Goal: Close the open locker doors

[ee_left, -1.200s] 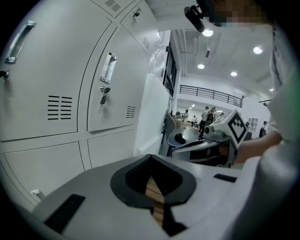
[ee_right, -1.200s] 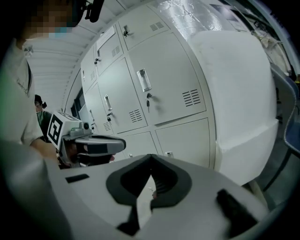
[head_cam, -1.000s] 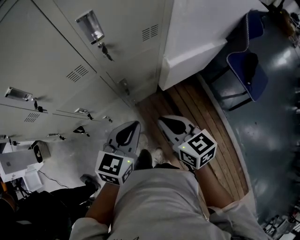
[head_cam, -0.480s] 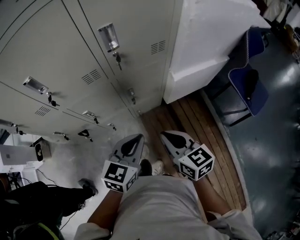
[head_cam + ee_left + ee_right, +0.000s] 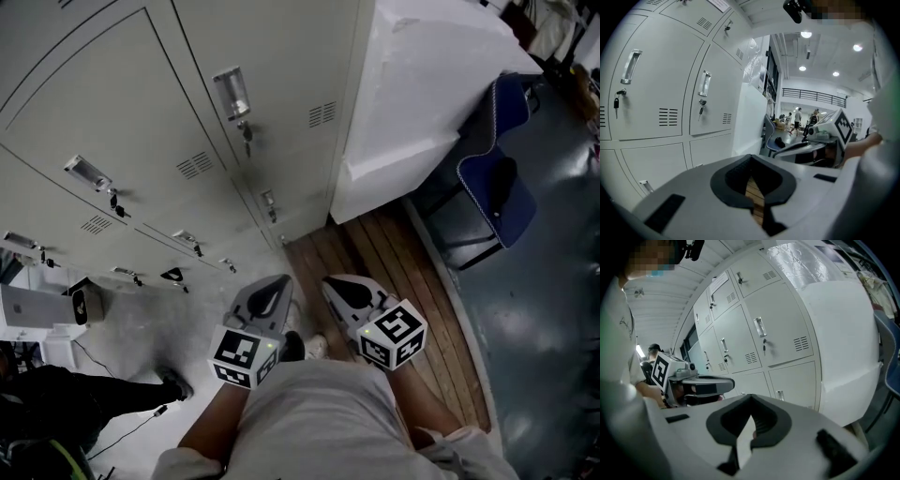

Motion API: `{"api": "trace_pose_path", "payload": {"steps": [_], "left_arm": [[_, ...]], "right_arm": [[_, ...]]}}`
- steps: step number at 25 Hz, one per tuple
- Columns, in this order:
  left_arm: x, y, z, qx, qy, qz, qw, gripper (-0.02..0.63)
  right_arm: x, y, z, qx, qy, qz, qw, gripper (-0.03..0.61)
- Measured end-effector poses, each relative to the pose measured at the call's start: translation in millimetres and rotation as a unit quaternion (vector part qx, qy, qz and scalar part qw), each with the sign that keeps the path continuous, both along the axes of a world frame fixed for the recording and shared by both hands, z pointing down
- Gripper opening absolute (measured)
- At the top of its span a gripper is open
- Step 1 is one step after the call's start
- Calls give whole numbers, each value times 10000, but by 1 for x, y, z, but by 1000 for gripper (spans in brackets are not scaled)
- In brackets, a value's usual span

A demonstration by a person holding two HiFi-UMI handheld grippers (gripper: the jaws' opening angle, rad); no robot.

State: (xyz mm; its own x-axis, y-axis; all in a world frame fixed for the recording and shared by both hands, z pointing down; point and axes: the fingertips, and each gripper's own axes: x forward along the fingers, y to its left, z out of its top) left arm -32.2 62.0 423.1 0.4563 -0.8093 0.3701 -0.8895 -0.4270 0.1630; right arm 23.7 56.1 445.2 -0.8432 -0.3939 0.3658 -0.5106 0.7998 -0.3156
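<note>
Item: pale grey metal locker doors [image 5: 141, 103]. All in view look shut.
L gripper [image 5: 281, 281], R gripper [image 5: 330, 281]: jaws clenched, empty, held low, well apart from doors. Prob. idle, no open door in reach.

I hold both grippers low in the middle of the head view, side by side and close to my body. My left gripper [image 5: 265, 295] points toward the upper part of the frame, its jaws pressed together with nothing between them. My right gripper [image 5: 347, 291] is just beside it, also closed and empty. My left forearm [image 5: 208, 417] and right forearm [image 5: 424, 398] come up from the lower edge.
</note>
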Motion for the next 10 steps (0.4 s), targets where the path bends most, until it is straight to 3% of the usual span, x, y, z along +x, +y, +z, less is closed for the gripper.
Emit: {"api": "trace_pose_path", "payload": {"steps": [10], "left_arm": [[5, 9, -3, 11, -43, -39, 10000, 14]], "right_arm": [[3, 13, -3, -86, -151, -100, 9998, 28]]}}
